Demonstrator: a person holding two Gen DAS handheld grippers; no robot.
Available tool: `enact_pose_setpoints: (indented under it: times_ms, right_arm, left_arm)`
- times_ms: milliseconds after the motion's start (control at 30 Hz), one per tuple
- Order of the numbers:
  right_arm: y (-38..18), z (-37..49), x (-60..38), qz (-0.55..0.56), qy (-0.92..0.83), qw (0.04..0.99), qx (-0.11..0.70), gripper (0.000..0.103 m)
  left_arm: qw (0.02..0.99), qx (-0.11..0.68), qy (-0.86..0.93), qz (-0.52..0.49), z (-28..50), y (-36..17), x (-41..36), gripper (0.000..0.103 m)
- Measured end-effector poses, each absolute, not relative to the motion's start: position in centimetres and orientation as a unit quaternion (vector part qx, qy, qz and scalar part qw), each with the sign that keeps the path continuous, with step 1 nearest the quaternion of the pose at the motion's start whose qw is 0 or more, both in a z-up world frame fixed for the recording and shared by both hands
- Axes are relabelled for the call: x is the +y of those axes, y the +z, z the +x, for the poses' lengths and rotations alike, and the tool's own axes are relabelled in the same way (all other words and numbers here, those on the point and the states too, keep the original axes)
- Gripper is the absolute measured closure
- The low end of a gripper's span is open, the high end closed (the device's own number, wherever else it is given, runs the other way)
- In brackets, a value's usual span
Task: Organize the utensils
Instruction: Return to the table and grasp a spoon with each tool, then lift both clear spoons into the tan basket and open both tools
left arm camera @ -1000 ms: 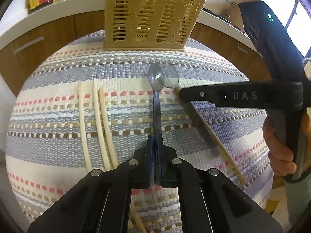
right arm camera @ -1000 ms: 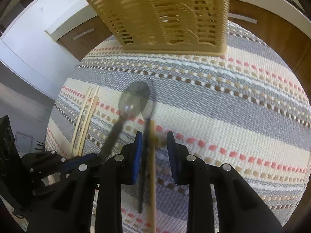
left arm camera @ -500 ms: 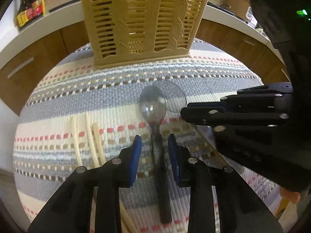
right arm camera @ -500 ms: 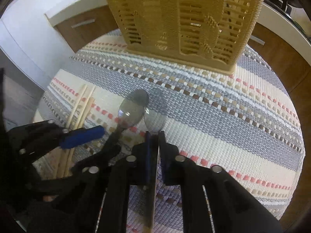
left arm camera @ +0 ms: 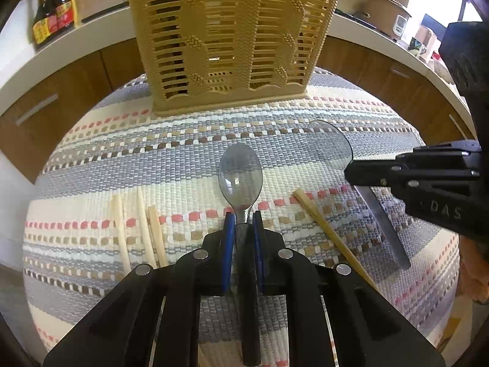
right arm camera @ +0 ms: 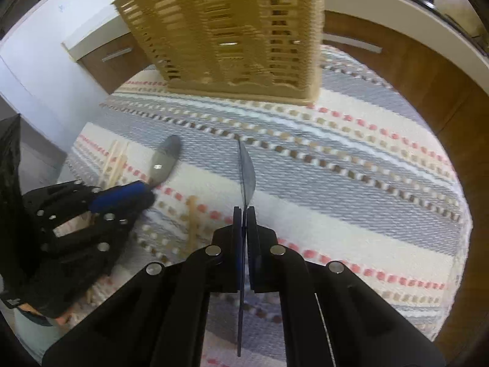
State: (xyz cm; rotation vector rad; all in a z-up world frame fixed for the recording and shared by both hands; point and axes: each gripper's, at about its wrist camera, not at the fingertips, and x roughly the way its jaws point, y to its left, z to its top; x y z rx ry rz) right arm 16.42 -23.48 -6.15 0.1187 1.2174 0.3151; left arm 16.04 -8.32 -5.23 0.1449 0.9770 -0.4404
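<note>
My left gripper (left arm camera: 243,218) is shut on a translucent grey spoon (left arm camera: 240,177), gripping its neck, bowl pointing toward the tan slotted utensil basket (left arm camera: 232,39). My right gripper (right arm camera: 244,211) is shut on a second grey spoon (right arm camera: 246,171), seen edge-on and lifted above the cloth; in the left wrist view this spoon (left arm camera: 331,146) hangs from the right gripper (left arm camera: 351,174). A single wooden chopstick (left arm camera: 324,229) lies between the two grippers. Three pale chopsticks (left arm camera: 137,223) lie at the left. The basket also shows in the right wrist view (right arm camera: 232,30).
A striped woven cloth (left arm camera: 183,159) covers the round table. Sauce bottles (left arm camera: 52,9) stand on the white counter behind, with wooden cabinets (left arm camera: 61,91) below. Pots and appliances (left arm camera: 385,6) sit at the back right.
Both grippers have closed on their spoons. The right one has lifted its spoon and carried it right, away from the left spoon. Both moved closer to the basket.
</note>
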Motion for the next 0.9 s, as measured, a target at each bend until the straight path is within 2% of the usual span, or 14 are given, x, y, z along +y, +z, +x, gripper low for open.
enact_pose_setpoints:
  times_ms: [67, 167, 333, 467, 667, 800, 900]
  right_arm:
    - [-6.0, 16.3, -24.2, 0.067, 0.156, 0.807, 0.566, 0.1]
    - [-5.6, 16.2, -25.0, 0.07, 0.151, 0.809, 0.563, 0.092]
    - [-6.0, 16.2, -25.7, 0.065, 0.146, 0.804, 0.573, 0.091]
    - [-6.3, 16.4, -25.4, 0.069, 0.152, 0.799, 0.578, 0.073]
    - [-6.3, 16.7, -23.3, 0.029, 0.128, 0.803, 0.582, 0.074]
    - [-6.2, 16.4, -21.4, -0.037, 0.113, 0.808, 0.577, 0.093]
    - [-5.6, 16.2, -21.4, -0.03, 0.129, 0.813, 0.567, 0.093]
  left_arm:
    - [0.857, 0.463, -0.211, 0.078, 15.9, -5.2, -8.4, 0.093]
    - [0.856, 0.462, -0.215, 0.081, 15.9, -5.2, -8.5, 0.093]
    - [0.856, 0.463, -0.221, 0.067, 16.0, -5.3, -7.7, 0.092]
    - [0.856, 0.462, -0.222, 0.069, 15.9, -5.3, -7.6, 0.092]
    - [0.855, 0.464, -0.222, 0.069, 15.9, -5.2, -7.6, 0.092]
    - [0.861, 0.457, -0.207, 0.085, 15.6, -5.2, -8.2, 0.093]
    - [0.869, 0.444, -0.193, 0.1, 15.0, -5.1, -8.7, 0.093]
